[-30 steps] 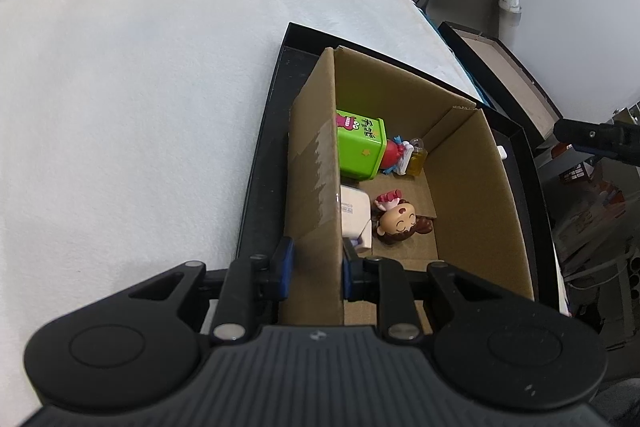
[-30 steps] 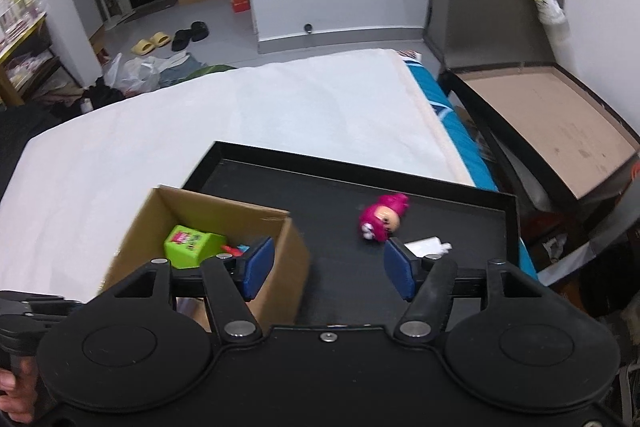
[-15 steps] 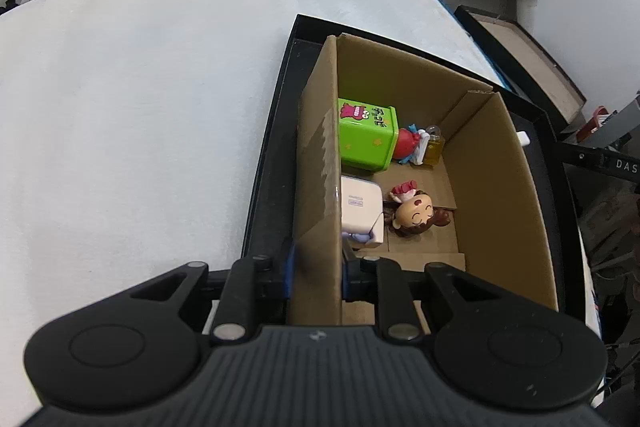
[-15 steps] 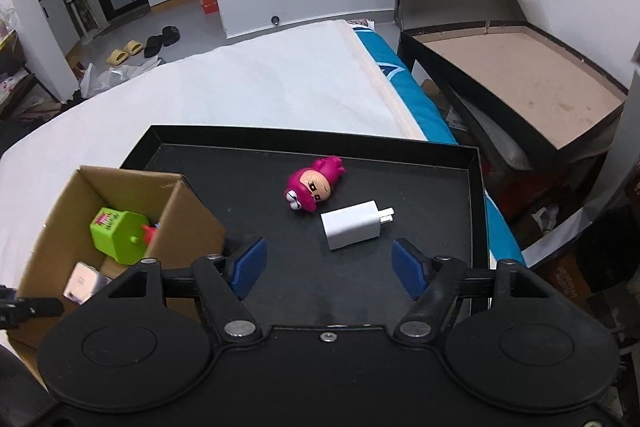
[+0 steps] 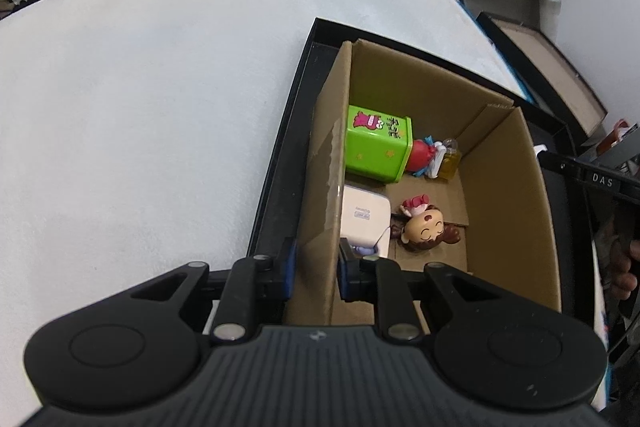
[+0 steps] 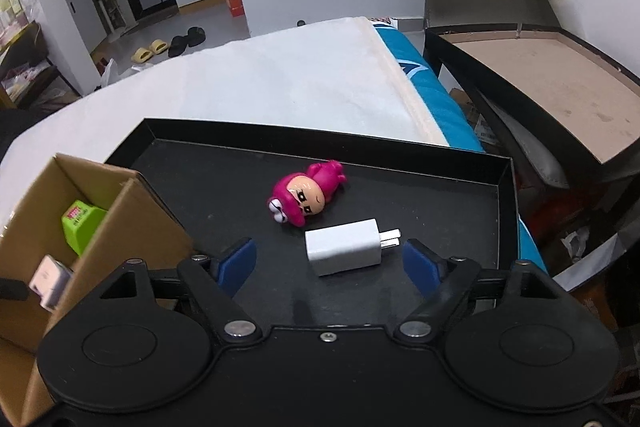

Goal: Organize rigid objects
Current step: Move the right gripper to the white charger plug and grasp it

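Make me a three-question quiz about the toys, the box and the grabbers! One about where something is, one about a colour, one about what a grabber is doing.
1. Where does the white charger lie?
A. in the cardboard box
B. on the black tray
C. on the floor

2. What colour is the cube in the cardboard box?
A. green
B. yellow
C. blue

3. What does the left gripper clamp?
A. a doll
B. nothing
C. the box's wall

Answers: 1 B, it rests on the black tray beside the pink figure. 2 A, bright green sides. 3 C, its jaws pinch the cardboard wall.
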